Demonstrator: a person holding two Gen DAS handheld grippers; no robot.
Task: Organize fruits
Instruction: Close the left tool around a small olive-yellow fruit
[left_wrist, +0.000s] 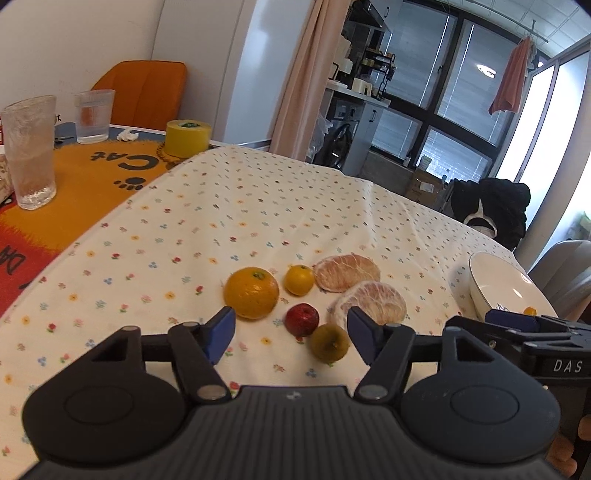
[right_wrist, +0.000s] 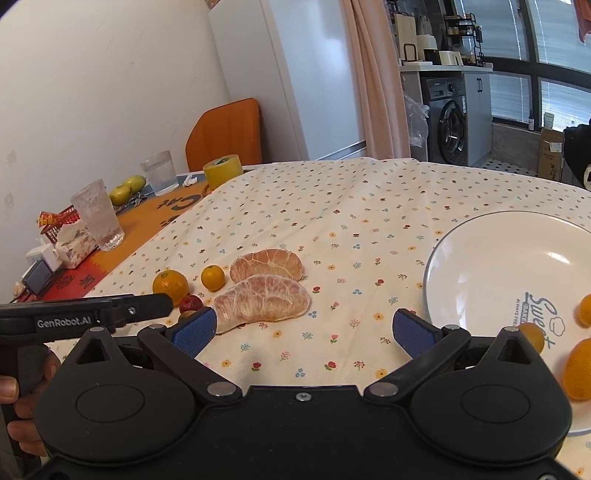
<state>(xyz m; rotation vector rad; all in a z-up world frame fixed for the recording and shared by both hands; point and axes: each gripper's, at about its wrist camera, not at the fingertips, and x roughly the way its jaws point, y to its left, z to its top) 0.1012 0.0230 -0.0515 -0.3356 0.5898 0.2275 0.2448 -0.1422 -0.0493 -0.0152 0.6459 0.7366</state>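
Both tongs (spread wide) hover over bare tablecloth.

Home; washing machine, fridge

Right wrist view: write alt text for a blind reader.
An open two-finger right gripper hovers over a flower-print tablecloth, between two peeled pomelo wedges and a white round plate holding small orange fruits. The black left gripper reaches in beside a round orange.
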